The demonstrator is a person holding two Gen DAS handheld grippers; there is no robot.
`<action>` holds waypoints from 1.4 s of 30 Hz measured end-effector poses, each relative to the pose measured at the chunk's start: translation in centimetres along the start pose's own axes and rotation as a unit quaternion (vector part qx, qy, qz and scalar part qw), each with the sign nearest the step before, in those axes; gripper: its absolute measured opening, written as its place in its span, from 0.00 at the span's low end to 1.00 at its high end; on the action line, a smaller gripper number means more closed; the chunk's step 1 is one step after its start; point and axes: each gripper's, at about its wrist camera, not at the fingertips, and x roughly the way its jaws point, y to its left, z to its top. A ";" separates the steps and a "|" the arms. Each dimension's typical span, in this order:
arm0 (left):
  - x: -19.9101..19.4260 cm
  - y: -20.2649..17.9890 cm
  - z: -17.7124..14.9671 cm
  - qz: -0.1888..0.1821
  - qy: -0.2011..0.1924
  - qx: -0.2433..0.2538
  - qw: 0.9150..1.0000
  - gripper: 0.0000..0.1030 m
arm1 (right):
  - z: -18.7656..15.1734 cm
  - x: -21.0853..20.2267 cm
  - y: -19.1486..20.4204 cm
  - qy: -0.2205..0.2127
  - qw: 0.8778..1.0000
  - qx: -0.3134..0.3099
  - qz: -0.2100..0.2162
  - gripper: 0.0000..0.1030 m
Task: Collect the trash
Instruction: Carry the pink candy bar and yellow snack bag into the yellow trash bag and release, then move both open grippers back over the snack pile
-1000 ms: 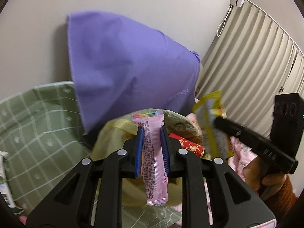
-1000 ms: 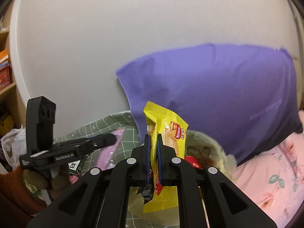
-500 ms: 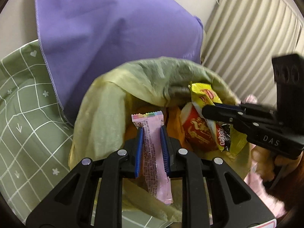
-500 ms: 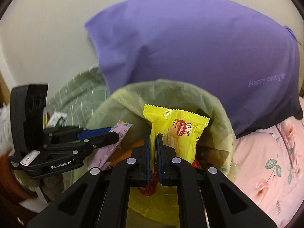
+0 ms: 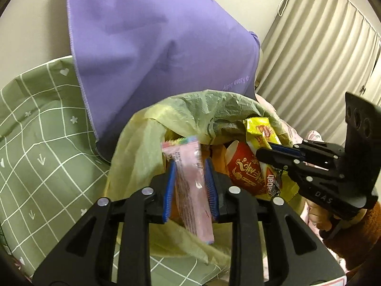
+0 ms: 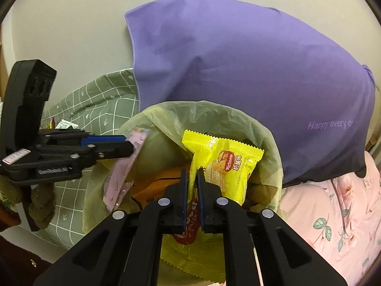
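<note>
A yellow-green trash bag [image 5: 142, 147] [image 6: 214, 116] stands open on the bed, holding a red snack cup [image 5: 245, 169] and other wrappers. Over its mouth, my left gripper [image 5: 189, 166] [image 6: 128, 144] has a pink wrapper [image 5: 190, 186] [image 6: 119, 178] between its blue pads. The jaws are opening, and the wrapper hangs tilted and loose. From the right, my right gripper [image 6: 191, 174] [image 5: 264, 150] reaches into the bag mouth. A yellow wafer wrapper [image 6: 228, 166] [image 5: 259, 131] stands between its jaws, which are opening too, with a narrow gap showing.
A big purple pillow [image 5: 154, 47] [image 6: 250, 71] leans on the wall behind the bag. A green checked cloth [image 5: 35, 143] lies to the left, a pink floral sheet [image 6: 333, 214] to the right. Striped curtains [image 5: 321, 59] hang at the far right.
Both grippers have come down over the bag mouth. Their jaws have parted a little, and the pink wrapper has tilted and slipped between the left pads.
</note>
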 end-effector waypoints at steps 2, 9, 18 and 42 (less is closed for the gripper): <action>-1.0 0.3 0.0 -0.008 -0.007 -0.010 1.000 0.34 | 0.0 -0.4 0.2 -0.005 1.000 0.003 0.006 0.28; -5.9 0.4 0.5 0.065 -0.046 -0.025 0.997 0.38 | 0.3 -2.2 2.3 -0.034 0.999 0.000 -0.006 0.30; -15.3 4.1 -3.6 0.214 -0.088 -0.056 0.971 0.40 | 0.6 -4.1 7.7 -0.077 0.997 0.001 0.023 0.31; -29.8 21.2 -18.6 0.286 -0.106 -0.228 0.925 0.46 | 0.8 3.5 25.3 -0.020 0.985 -0.073 0.157 0.46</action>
